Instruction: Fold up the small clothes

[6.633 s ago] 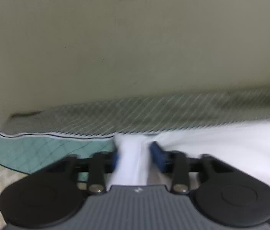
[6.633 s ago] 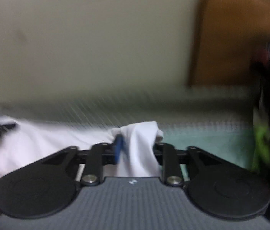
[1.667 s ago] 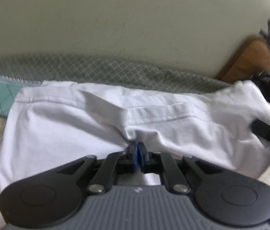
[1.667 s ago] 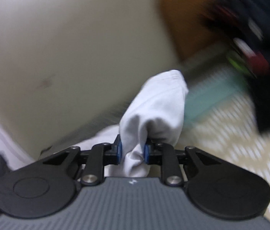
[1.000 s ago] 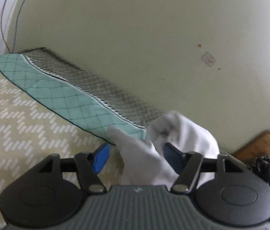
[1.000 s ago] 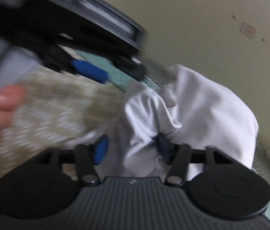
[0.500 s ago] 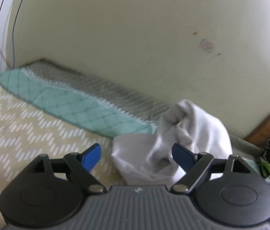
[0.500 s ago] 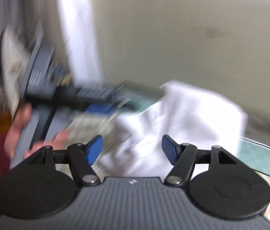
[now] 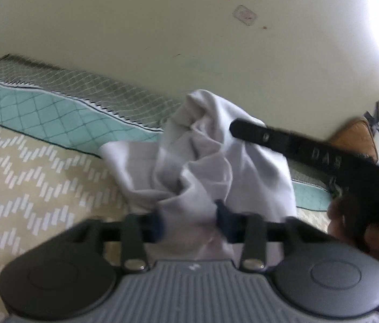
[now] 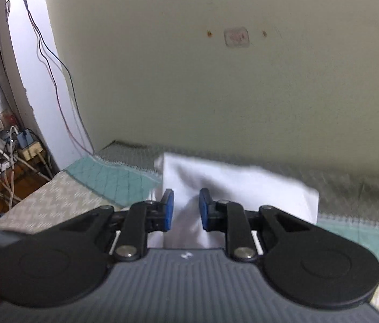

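**Both tongs closing on one garment**

Crumpled white cotton garment (image 9: 202, 161) heaped on the zigzag-patterned bedspread (image 9: 28, 183) by the wall. Left tongs (image 9: 189, 222) closing, cloth bunched between pads. Right tongs (image 10: 184, 210) closing around a fold. Left view alone shows the right tool's black finger crossing the cloth; right view alone shows dangling wires (image 10: 55, 75).

The right gripper (image 10: 185, 208) points forward and somewhat down at a white garment (image 10: 237, 188) bunched on the bed (image 10: 63, 196). Its jaws are closing, and a fold of the white cloth rises between the blue pads (image 10: 167, 210); whether they press it yet is unclear. The garment spreads ahead and to the right of the gripper. Beyond stands a pale wall (image 10: 189, 94), with wires (image 10: 52, 64) hanging at far left.
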Tool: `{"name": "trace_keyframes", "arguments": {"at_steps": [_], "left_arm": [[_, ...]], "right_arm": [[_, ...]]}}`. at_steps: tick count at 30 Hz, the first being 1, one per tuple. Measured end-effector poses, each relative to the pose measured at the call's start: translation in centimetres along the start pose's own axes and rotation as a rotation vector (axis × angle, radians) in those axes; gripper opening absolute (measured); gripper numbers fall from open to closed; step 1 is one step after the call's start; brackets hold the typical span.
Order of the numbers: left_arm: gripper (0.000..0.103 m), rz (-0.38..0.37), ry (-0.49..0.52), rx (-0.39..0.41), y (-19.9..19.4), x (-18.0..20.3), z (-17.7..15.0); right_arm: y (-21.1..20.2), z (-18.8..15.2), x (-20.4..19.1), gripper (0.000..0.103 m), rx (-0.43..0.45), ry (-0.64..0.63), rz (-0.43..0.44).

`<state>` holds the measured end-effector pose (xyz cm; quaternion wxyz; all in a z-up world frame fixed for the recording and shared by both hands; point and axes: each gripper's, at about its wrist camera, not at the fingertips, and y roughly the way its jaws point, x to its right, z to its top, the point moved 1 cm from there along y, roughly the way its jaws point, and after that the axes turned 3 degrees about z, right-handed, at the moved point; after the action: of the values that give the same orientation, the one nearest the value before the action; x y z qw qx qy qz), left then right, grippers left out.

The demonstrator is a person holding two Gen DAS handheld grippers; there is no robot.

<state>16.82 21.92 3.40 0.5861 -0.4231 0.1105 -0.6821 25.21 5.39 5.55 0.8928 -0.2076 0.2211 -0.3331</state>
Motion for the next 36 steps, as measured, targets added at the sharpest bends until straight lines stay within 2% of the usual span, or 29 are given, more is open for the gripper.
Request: {"name": "trace_keyframes", "arguments": {"at_steps": [2, 4, 9, 10, 12, 13, 15, 16, 18, 21, 24, 26, 27, 28, 30, 32, 36], "left_arm": [[0.018, -0.070, -0.064, 0.003, -0.5, -1.0, 0.3], [0.016, -0.184, -0.103, 0.021, -1.6, -1.6, 0.4], [0.016, -0.610, -0.230, 0.001, -1.9, -3.4, 0.3], [0.016, -0.656, -0.255, -0.014, -1.6, -3.9, 0.2], [0.016, -0.614, -0.305, -0.057, -0.5, -5.5, 0.1], [0.017, -0.536, -0.303, -0.094, 0.2, -6.2, 0.1], [0.021, -0.304, -0.265, -0.148, 1.2, -7.2, 0.0], [0.018, -0.219, -0.245, -0.160, 1.7, -7.5, -0.1], [0.019, -0.221, -0.239, -0.163, 1.6, -7.7, -0.1], [0.022, -0.141, -0.151, -0.137, 1.2, -6.8, 0.1], [0.024, -0.123, -0.142, -0.134, 1.0, -6.7, 0.4], [0.041, -0.085, -0.122, -0.058, -1.0, -6.6, 1.2], [0.044, -0.086, -0.125, -0.011, -2.1, -6.5, 1.5], [0.045, -0.106, -0.148, 0.048, -3.2, -6.5, 1.8], [0.050, -0.178, -0.182, 0.122, -4.0, -6.3, 2.6], [0.051, -0.191, -0.176, 0.105, -3.2, -5.3, 3.6], [0.047, -0.121, -0.075, -0.016, 0.5, -2.2, 4.8]], "right_arm": [[1.0, 0.3, 0.4, 0.024, -0.038, -0.010, -0.017], [1.5, 0.2, 1.3, 0.024, -0.056, 0.022, -0.026], [-0.3, -1.5, 5.8, 0.025, 0.057, 0.297, 0.139], [-0.4, -1.8, 6.4, 0.025, 0.053, 0.332, 0.158], [-0.1, -2.3, 6.7, 0.025, 0.016, 0.337, 0.145], [0.2, -2.4, 6.3, 0.025, -0.007, 0.309, 0.131], [0.8, -2.7, 5.3, 0.025, -0.043, 0.241, 0.106], [0.8, -2.7, 4.7, 0.025, -0.047, 0.209, 0.082], [0.8, -2.4, 4.1, 0.027, -0.034, 0.190, 0.076], [0.0, -1.8, 4.6, 0.027, 0.023, 0.229, 0.105], [-0.4, -1.7, 4.6, 0.027, 0.013, 0.215, 0.120], [-0.4, -1.9, 4.4, 0.027, -0.007, 0.173, 0.095], [0.2, -2.1, 4.4, 0.027, -0.030, 0.176, 0.086], [0.5, -2.5, 4.8, 0.027, -0.045, 0.200, 0.093], [0.5, -2.9, 5.5, 0.027, -0.017, 0.240, 0.121], [0.0, -2.9, 5.9, 0.027, 0.008, 0.274, 0.150], [-1.5, -2.6, 6.5, 0.027, 0.082, 0.345, 0.178]]}}
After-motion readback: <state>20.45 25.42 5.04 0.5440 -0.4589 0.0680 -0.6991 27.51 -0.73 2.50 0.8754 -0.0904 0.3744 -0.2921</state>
